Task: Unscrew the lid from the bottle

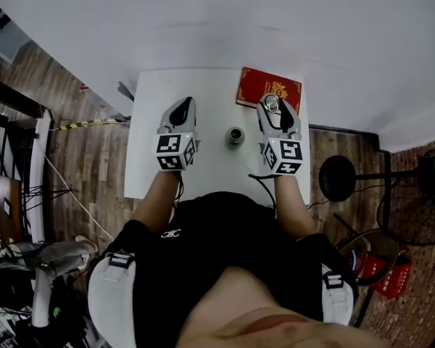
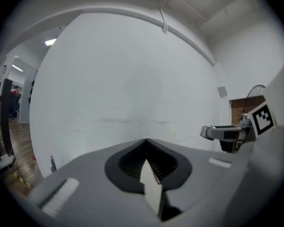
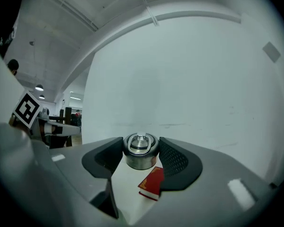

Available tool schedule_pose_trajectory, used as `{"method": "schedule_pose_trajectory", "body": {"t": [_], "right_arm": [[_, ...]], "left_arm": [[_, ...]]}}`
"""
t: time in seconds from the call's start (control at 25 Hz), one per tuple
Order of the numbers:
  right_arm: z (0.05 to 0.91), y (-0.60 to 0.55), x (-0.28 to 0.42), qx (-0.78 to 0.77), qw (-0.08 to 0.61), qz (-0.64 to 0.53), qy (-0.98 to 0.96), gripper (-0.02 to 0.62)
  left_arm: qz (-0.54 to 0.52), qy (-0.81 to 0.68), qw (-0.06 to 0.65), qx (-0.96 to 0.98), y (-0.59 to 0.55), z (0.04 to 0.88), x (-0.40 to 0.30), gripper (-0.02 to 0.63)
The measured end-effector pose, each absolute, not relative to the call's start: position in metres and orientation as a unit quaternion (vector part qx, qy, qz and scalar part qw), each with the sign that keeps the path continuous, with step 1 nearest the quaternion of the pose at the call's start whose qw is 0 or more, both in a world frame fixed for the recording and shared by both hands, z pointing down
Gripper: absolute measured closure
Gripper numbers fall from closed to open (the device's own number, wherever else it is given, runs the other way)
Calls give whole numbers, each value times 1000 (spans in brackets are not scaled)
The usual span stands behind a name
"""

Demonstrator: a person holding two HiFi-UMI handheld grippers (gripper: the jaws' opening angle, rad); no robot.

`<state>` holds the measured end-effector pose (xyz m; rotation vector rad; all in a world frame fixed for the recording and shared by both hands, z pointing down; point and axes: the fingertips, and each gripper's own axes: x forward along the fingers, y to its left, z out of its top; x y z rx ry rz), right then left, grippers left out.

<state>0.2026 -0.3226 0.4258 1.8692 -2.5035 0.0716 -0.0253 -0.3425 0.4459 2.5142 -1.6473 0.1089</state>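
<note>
The bottle (image 1: pixel 235 135) stands upright in the middle of the white table (image 1: pixel 210 165), its mouth uncovered. The metal lid (image 1: pixel 272 104), with a ring on top, sits between the jaws of my right gripper (image 1: pixel 273 107), lifted to the right of the bottle. In the right gripper view both pads press on the lid (image 3: pixel 140 156), and the right gripper (image 3: pixel 140 146) is shut on it. My left gripper (image 1: pixel 183 110) hovers left of the bottle. The left gripper (image 2: pixel 146 142) is shut, its jaws meeting with nothing between them.
A red book (image 1: pixel 269 88) with gold print lies at the table's far right corner, under the right gripper; the book (image 3: pixel 151 182) shows below the lid. A white wall stands behind the table. A black stool (image 1: pixel 338 177) and a fan (image 1: pixel 413 209) stand to the right on wooden floor.
</note>
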Motion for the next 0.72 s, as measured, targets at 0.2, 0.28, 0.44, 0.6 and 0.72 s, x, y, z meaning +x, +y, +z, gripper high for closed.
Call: {"method": "schedule_pose_trajectory", "body": {"t": [0.2,0.28,0.44,0.6,0.72], "right_arm": [[419,-323,200,591,-3,22,-806,350],[419,-324,198,590,-1,23,-807,350],[418,-323,196,589,-3,17,-808,351],[414,-320,191,584,-4,10,-812,350],[416,-320,190,582,-4,16,-813,350]], "left_arm": [[36,-554,57,830,-344,438,-30,552],[44,-558,45,827,-343,436,-33,552],[49,-560,35,826,-341,432,-35,552],[45,-537,16,842,-336,426,-25,551],[44,-533,10,845,-332,425,-20,551]]}}
